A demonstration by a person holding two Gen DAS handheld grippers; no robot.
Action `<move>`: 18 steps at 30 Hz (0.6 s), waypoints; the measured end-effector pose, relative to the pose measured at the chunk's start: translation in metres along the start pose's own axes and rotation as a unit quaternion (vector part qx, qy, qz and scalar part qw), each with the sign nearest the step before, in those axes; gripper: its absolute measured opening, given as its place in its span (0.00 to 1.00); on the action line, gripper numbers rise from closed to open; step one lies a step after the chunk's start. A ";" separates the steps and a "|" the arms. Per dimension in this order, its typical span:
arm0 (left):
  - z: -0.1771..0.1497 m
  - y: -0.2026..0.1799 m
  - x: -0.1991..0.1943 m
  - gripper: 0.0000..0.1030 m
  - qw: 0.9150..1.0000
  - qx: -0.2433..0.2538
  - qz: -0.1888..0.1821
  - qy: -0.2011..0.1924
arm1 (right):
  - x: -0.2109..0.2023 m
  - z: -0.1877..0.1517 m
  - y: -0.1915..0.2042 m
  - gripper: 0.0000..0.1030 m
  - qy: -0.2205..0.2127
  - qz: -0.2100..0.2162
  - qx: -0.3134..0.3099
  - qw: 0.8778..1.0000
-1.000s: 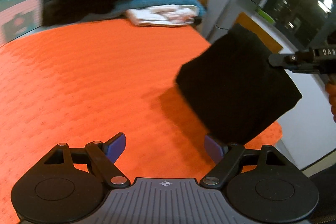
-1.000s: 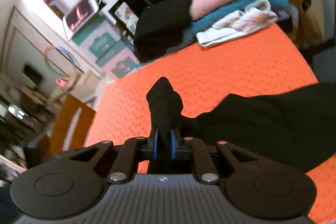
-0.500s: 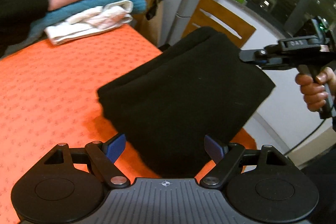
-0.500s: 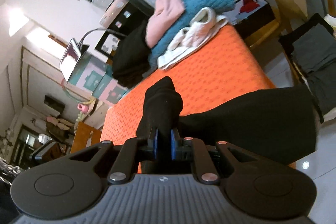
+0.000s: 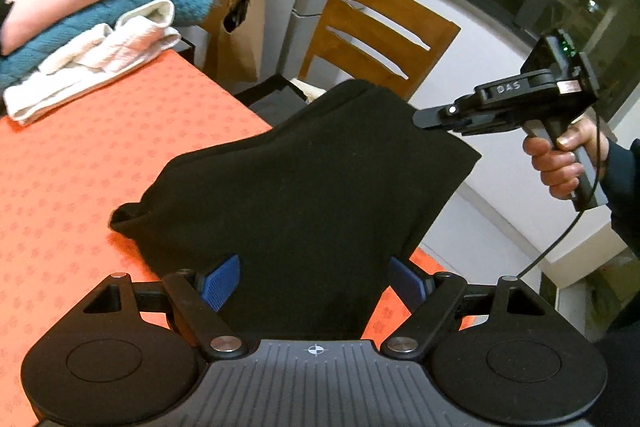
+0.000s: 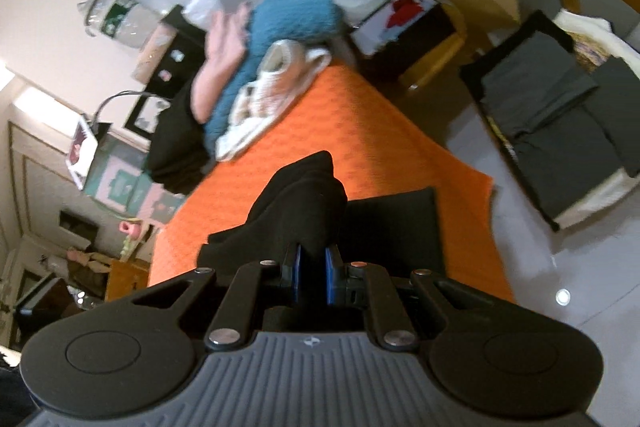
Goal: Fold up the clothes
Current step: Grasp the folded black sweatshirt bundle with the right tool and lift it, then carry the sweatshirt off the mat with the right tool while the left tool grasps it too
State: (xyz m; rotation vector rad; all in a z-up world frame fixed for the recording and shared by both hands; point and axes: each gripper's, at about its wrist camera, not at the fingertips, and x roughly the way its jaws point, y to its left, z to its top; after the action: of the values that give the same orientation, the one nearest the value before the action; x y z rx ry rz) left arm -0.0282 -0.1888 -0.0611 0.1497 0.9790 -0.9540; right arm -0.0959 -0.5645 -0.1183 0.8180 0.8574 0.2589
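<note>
Right gripper (image 6: 312, 277) jaws nearly closed, blue pads clamped on a bunched edge of the black garment (image 5: 304, 179). Garment is folded and hangs from that grip at centre frame in the left wrist view, lower part draped over the near corner of the orange bench (image 5: 80, 163). Left gripper (image 5: 316, 281) jaws wide apart, garment between the pads, no contact visible. Pile of folded clothes (image 5: 92, 27) sits upper left on the bench. Wooden chair (image 5: 376, 39) stands behind the garment, upper centre.
</note>
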 end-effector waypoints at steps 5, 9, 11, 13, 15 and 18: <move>0.000 0.000 0.033 0.81 1.000 0.001 0.013 0.029 | 0.012 0.000 -0.020 0.13 0.009 -0.013 0.006 1.000; -0.004 0.001 0.048 0.79 0.998 0.002 0.029 0.046 | 0.018 0.001 -0.024 0.13 0.013 -0.022 0.004 1.000; -0.001 0.000 0.038 0.79 0.999 -0.001 0.025 0.025 | 0.016 0.003 -0.019 0.13 0.009 -0.023 -0.005 1.000; 0.005 0.002 0.032 0.79 1.000 -0.013 0.024 0.002 | 0.013 0.004 -0.015 0.13 0.004 -0.024 -0.013 1.000; 0.009 0.006 0.031 0.80 0.999 -0.026 0.026 -0.011 | 0.014 0.005 -0.013 0.13 0.005 -0.034 -0.021 0.999; 0.009 0.014 0.046 0.79 0.998 -0.045 0.036 0.011 | 0.026 0.003 -0.015 0.14 0.020 -0.076 -0.039 0.996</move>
State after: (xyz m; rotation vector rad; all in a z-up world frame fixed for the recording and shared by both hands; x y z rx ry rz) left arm -0.0022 -0.2132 -0.0947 0.1188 1.0282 -0.8431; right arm -0.0783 -0.5623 -0.1429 0.6723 0.9358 0.1741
